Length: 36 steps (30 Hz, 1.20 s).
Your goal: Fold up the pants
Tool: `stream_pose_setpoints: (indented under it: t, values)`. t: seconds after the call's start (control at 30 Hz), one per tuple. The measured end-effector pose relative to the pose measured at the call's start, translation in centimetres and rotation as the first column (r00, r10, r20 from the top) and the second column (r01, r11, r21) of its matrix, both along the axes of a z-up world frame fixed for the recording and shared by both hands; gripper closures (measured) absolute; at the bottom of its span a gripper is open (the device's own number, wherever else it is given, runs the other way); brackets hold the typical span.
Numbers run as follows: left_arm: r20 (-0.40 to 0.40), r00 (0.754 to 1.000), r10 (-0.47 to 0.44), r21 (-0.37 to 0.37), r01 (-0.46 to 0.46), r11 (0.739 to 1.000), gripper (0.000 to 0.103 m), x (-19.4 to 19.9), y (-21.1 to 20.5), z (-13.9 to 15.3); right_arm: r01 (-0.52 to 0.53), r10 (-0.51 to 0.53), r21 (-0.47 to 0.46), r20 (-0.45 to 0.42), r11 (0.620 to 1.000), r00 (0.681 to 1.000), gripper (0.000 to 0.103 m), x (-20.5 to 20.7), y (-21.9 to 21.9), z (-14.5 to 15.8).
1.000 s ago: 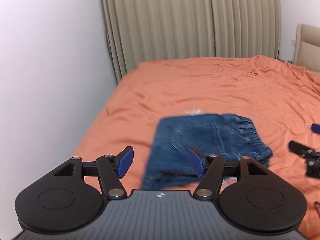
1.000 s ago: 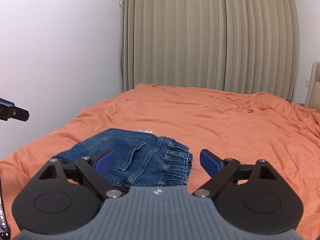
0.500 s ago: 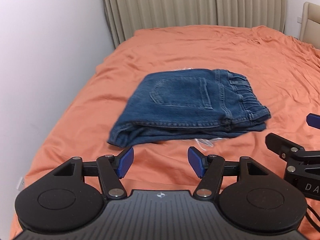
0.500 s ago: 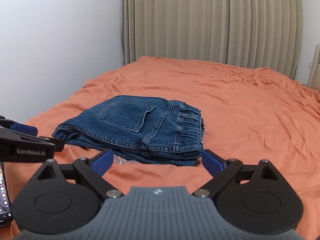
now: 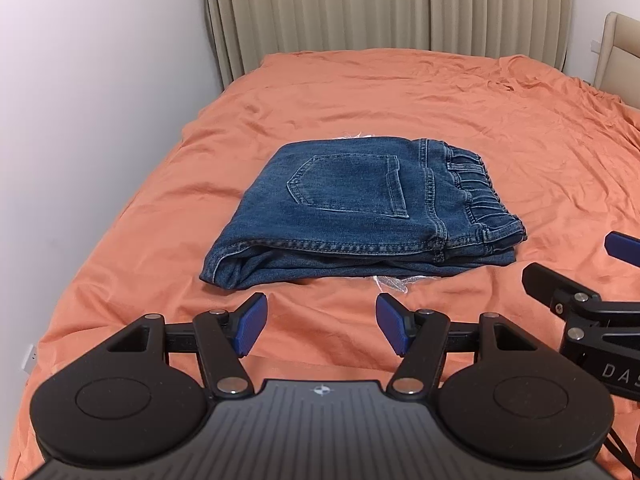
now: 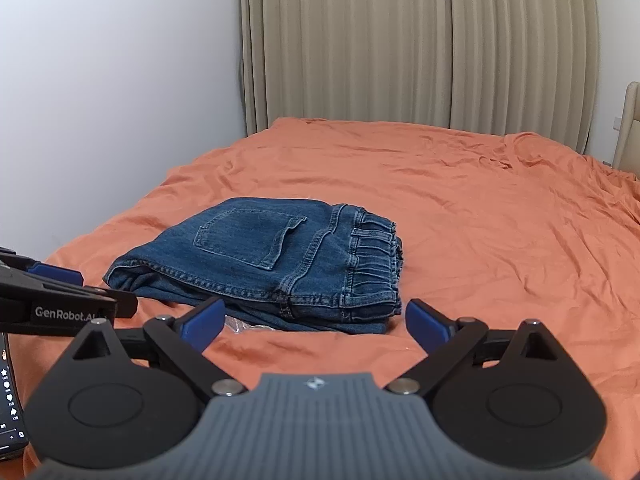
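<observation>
Folded blue jeans [image 5: 360,216] lie in a compact stack on the orange bed sheet [image 5: 400,92], back pocket up and elastic waistband to the right. My left gripper [image 5: 320,320] hovers just short of the stack's near edge, open, with only sheet between its blue pads. My right gripper [image 6: 314,320] is also wide open and empty in front of the jeans [image 6: 272,256], near the waistband corner. Each gripper shows at the edge of the other's view: the right gripper [image 5: 580,296] and the left gripper [image 6: 60,292].
A bit of clear plastic [image 5: 390,282] pokes out from under the jeans. A white wall [image 5: 100,120] borders the bed's left side, beige curtains [image 5: 360,4] hang behind it, and a padded headboard [image 5: 620,56] stands at the far right. A phone screen [image 6: 10,392] sits at the left edge.
Both grippers sank and tipped downward, so the jeans now lie fully visible beyond the fingertips instead of partly behind them. The right jaws spread slightly wider.
</observation>
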<state>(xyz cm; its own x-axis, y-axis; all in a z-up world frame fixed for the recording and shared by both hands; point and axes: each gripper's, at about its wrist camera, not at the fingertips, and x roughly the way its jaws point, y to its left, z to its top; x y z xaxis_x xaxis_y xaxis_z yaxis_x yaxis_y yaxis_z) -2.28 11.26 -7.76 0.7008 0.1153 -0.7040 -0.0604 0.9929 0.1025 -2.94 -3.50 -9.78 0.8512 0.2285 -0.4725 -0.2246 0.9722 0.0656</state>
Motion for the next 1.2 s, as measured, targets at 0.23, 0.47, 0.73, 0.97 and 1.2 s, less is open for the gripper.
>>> stream_pose_setpoints:
  t: [0.23, 0.47, 0.73, 0.97, 1.2]
  values:
    - [0.002, 1.000, 0.001, -0.006, -0.001, 1.000, 0.030, 0.17, -0.01, 0.12, 0.004, -0.004, -0.001, 0.001, 1.000, 1.000, 0.010, 0.06, -0.14, -0.04]
    - [0.005, 1.000, 0.006, -0.002, -0.006, 1.000, 0.030, 0.21, 0.08, 0.21, 0.011, -0.011, 0.002, 0.007, 1.000, 1.000, 0.010, 0.10, -0.07, 0.05]
    - [-0.002, 1.000, 0.010, -0.003, -0.010, 1.000, 0.030, 0.21, 0.14, 0.19, 0.017, -0.016, 0.008, -0.006, 1.000, 1.000, 0.010, 0.17, -0.21, -0.04]
    - [-0.001, 1.000, 0.010, -0.004, -0.010, 1.000, 0.030, 0.12, 0.01, 0.26, 0.020, -0.020, 0.014, -0.001, 1.000, 1.000, 0.010, 0.07, -0.51, 0.10]
    - [-0.003, 1.000, 0.012, 0.000, -0.012, 1.000, 0.030, 0.14, -0.01, 0.26, 0.029, -0.029, 0.025, 0.003, 0.999, 1.000, 0.010, 0.01, -0.83, 0.07]
